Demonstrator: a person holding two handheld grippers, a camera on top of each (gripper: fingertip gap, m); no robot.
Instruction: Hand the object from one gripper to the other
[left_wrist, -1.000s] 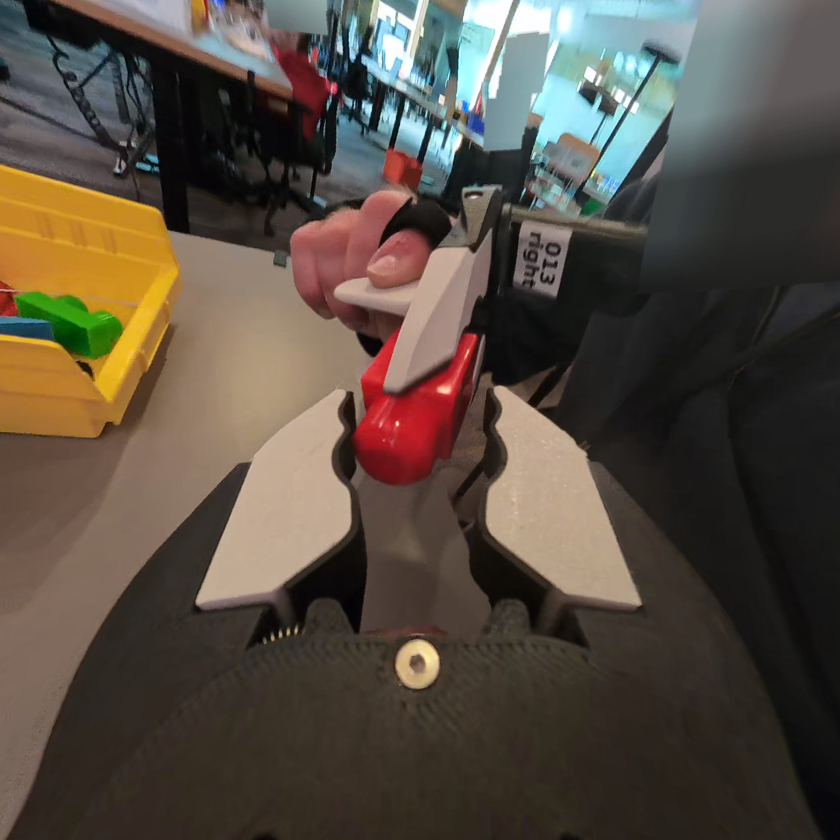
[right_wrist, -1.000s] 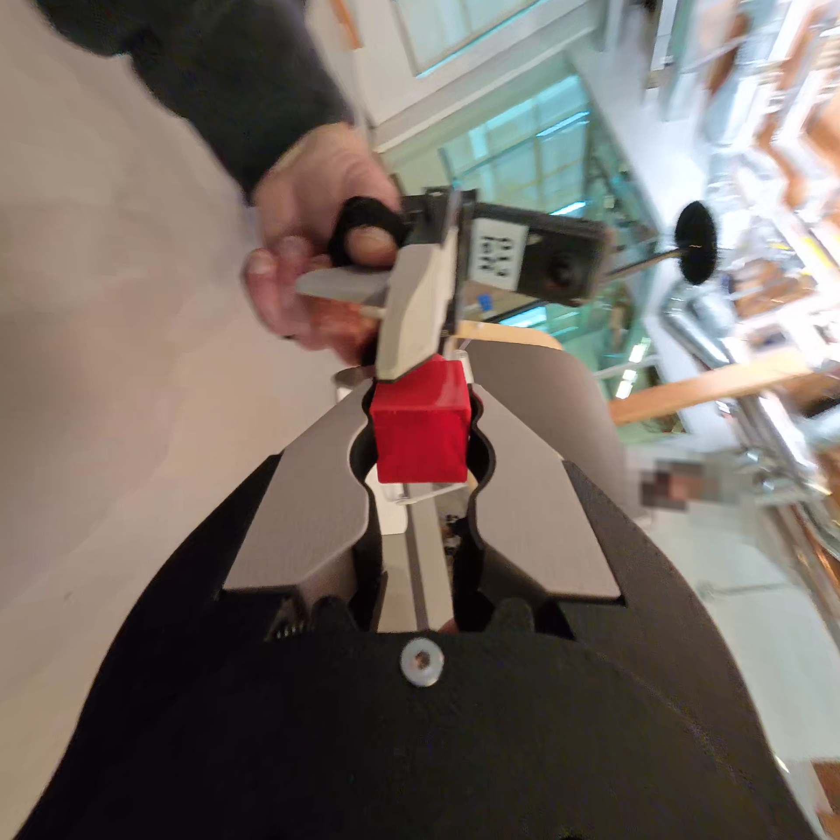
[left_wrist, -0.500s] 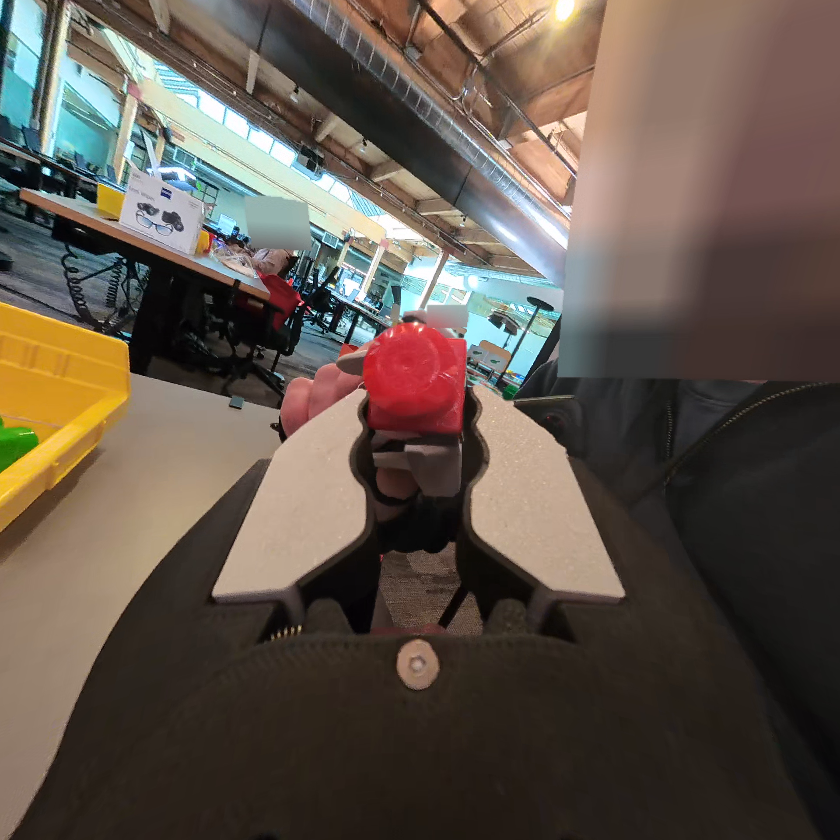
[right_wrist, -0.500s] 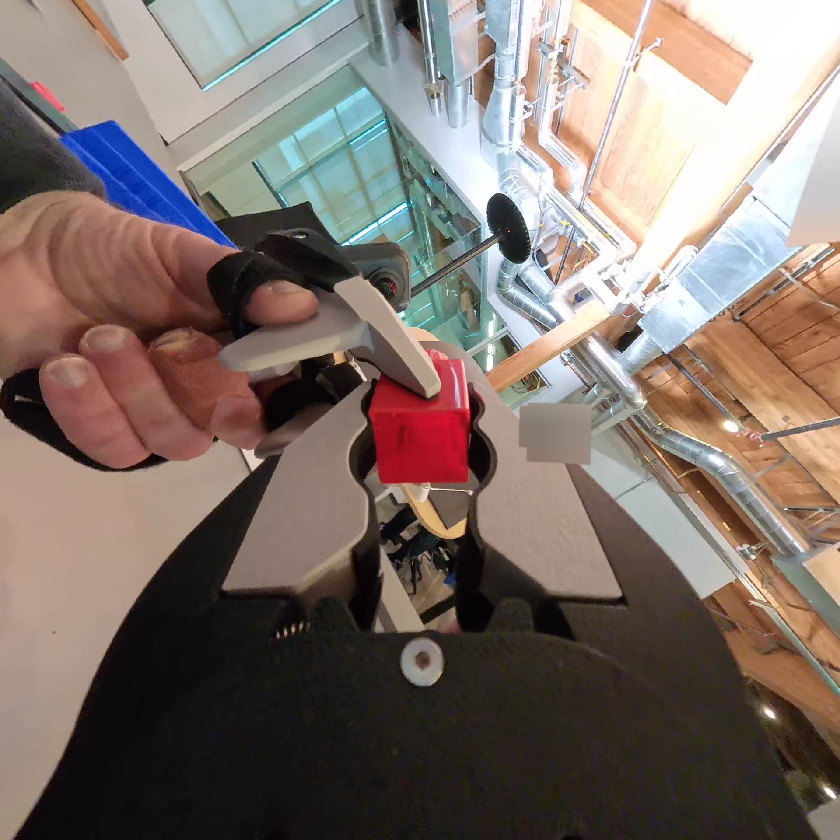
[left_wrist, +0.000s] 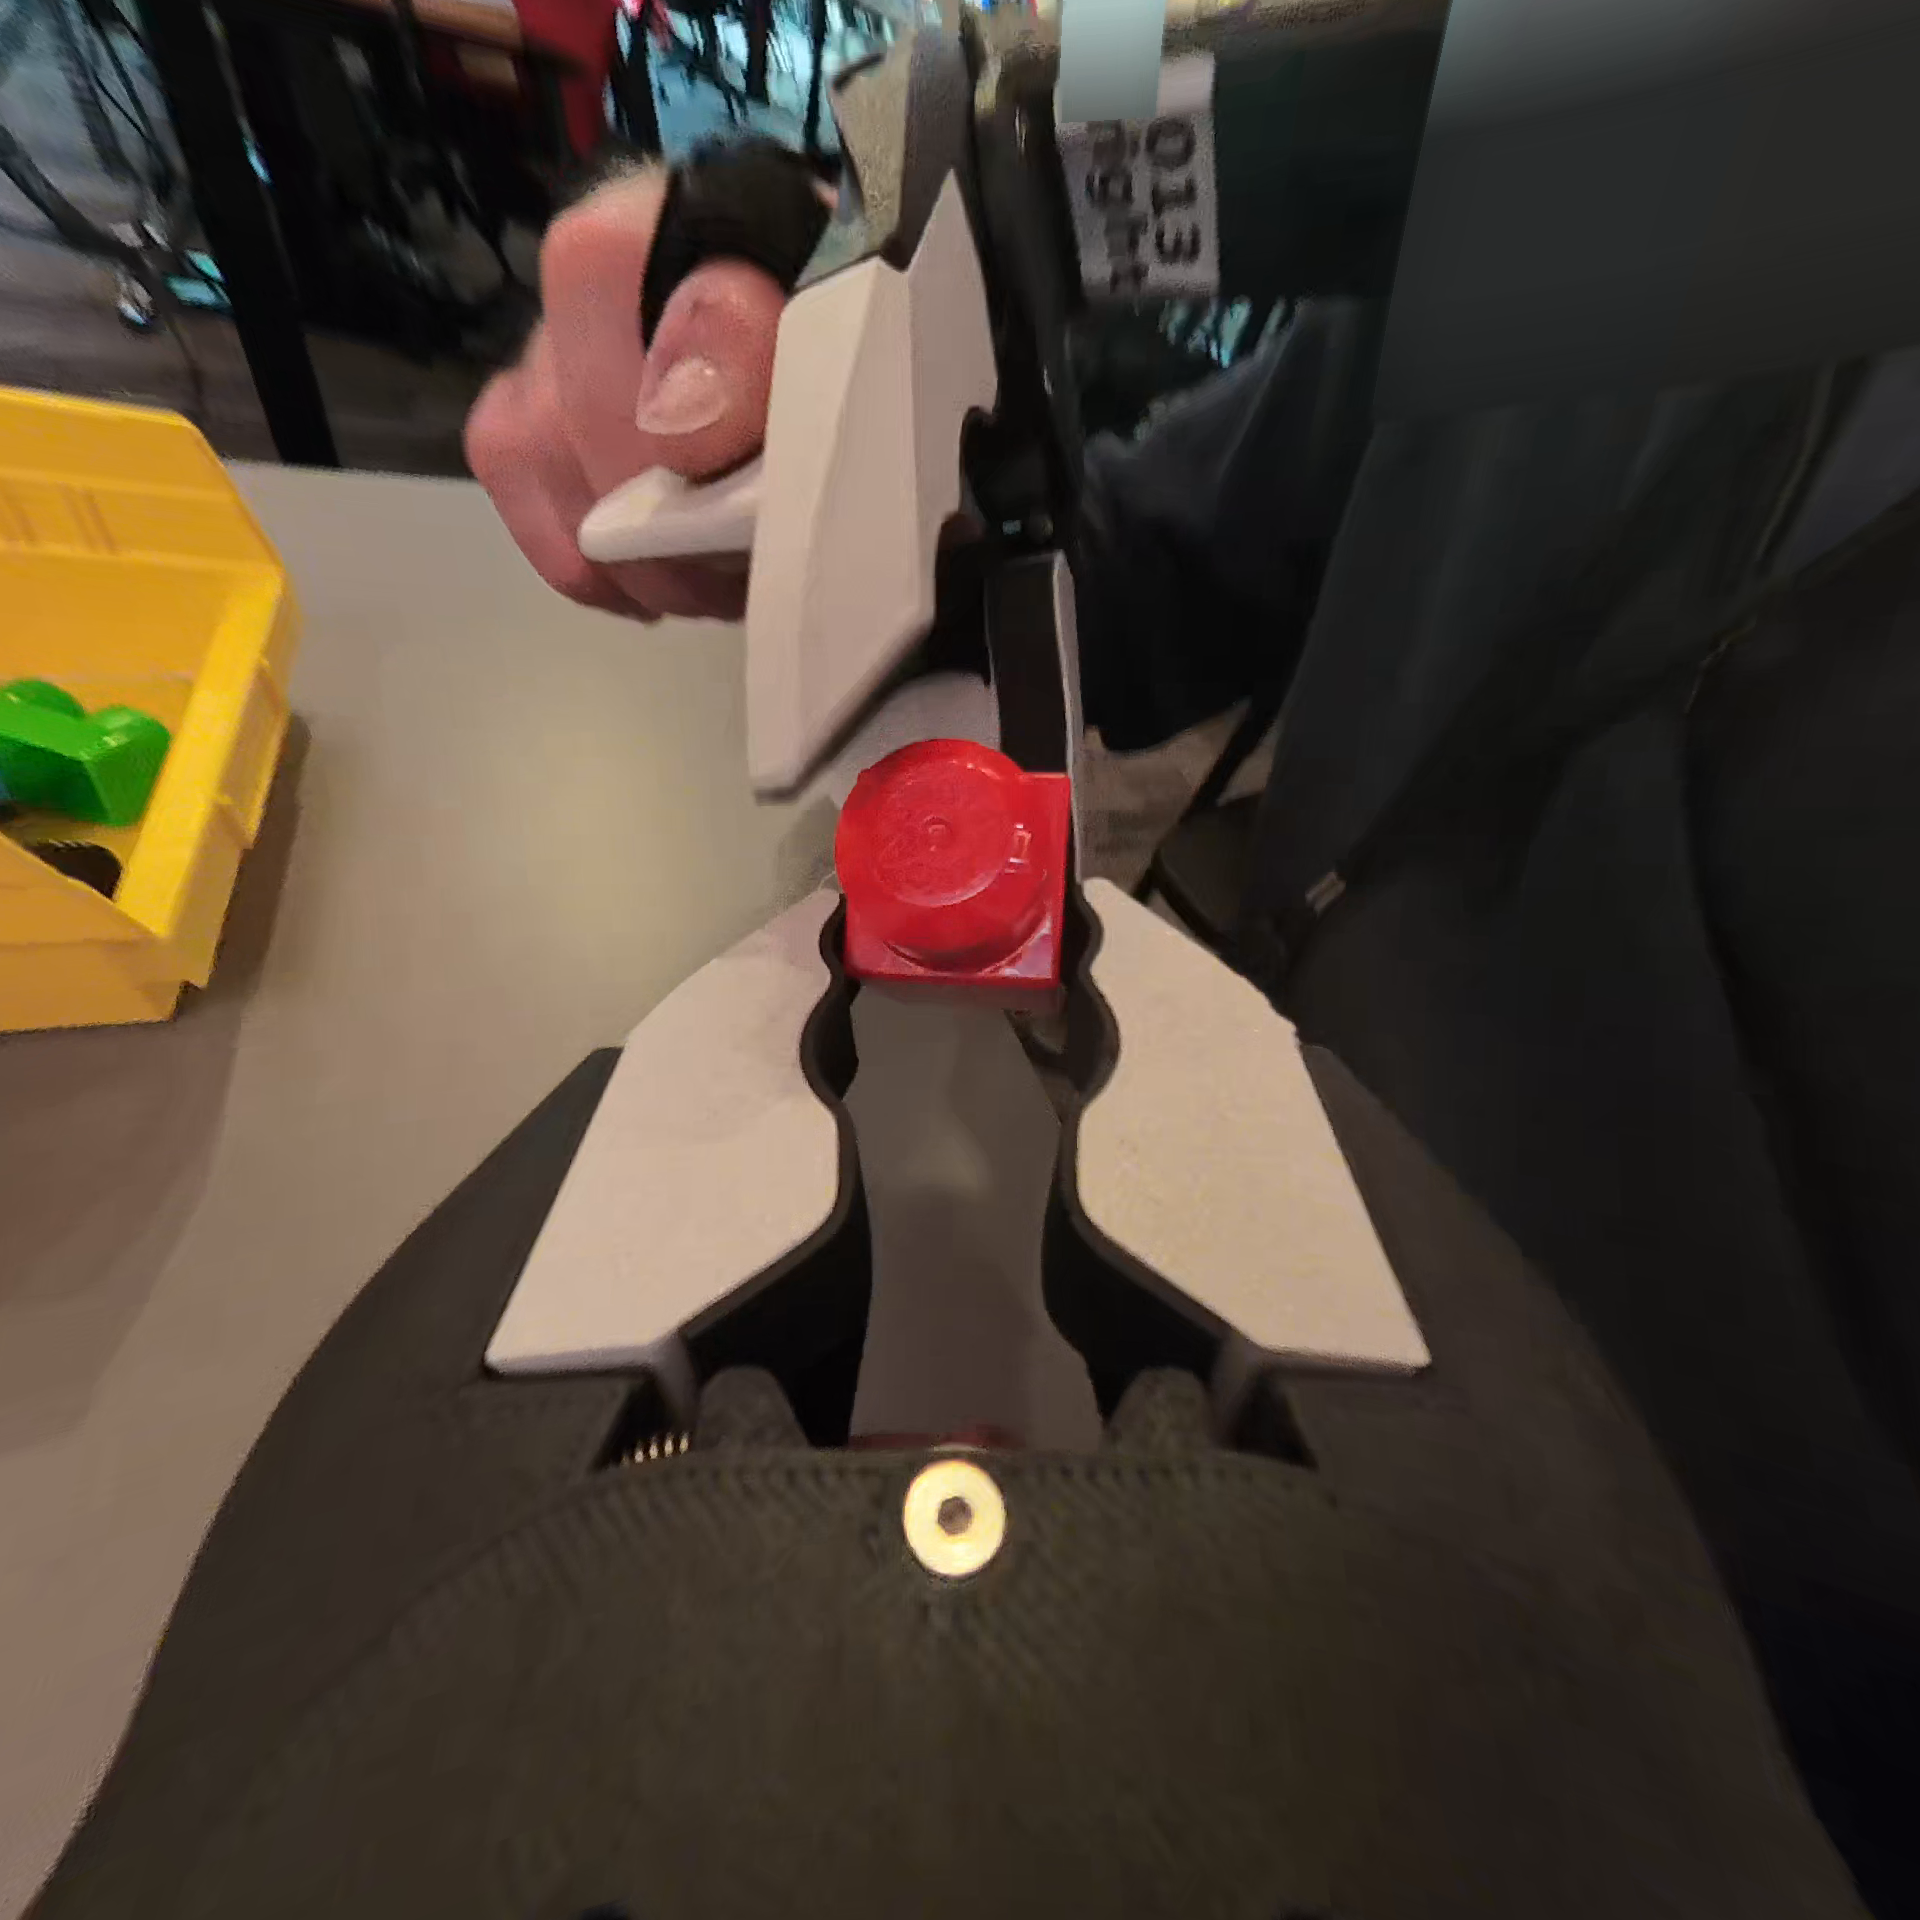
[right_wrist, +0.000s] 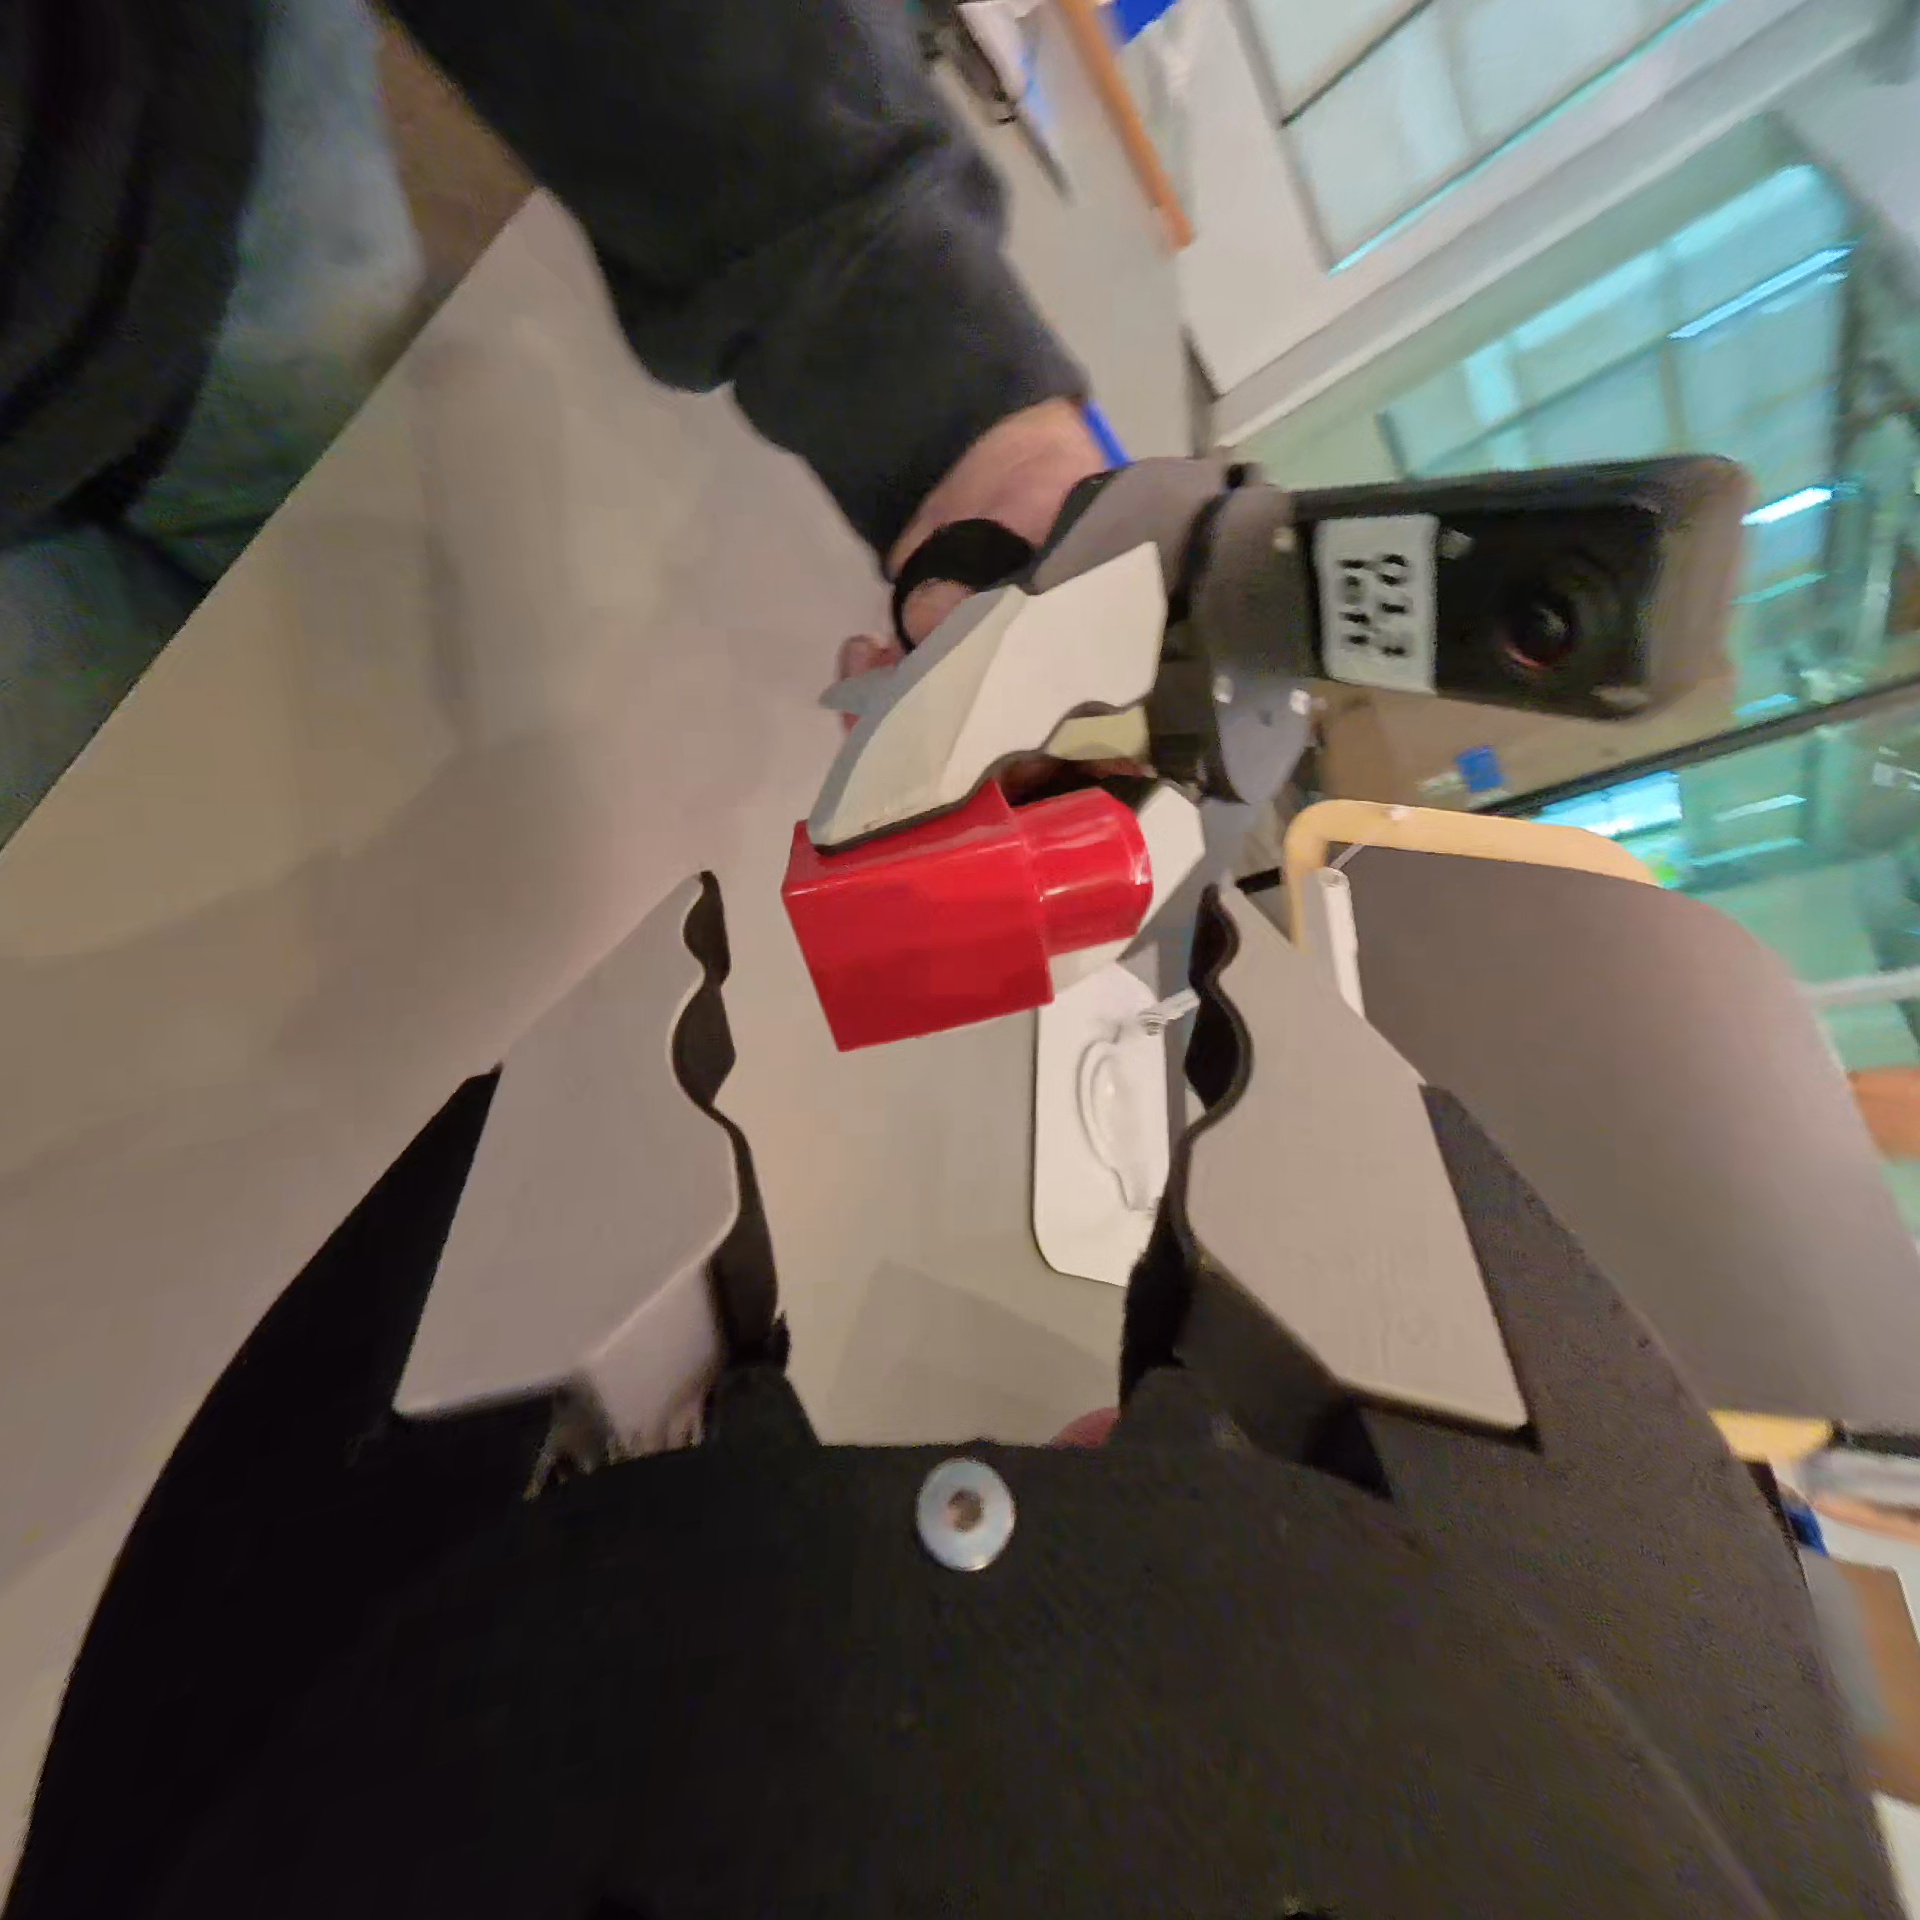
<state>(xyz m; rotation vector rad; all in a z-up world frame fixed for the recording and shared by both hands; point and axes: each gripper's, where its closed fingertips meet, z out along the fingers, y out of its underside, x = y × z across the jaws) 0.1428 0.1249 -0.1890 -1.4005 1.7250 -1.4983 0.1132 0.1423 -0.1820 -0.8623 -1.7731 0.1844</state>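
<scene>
My left gripper (left_wrist: 956, 935) has 2 pale grey fingers (left_wrist: 707, 1143) with wavy black edges, a black textured body and 1 silver screw (left_wrist: 953, 1517); my sleeve (right_wrist: 810, 260) is dark.

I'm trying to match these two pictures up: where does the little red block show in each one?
Left wrist view: red block centre, pinched at the tips of the left gripper.
Right wrist view: red block centre, just past the open right gripper.
Shared landmark: the grey table.

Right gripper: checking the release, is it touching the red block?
Apart. Right wrist view shows the right gripper open, gaps either side of the red block.
</scene>
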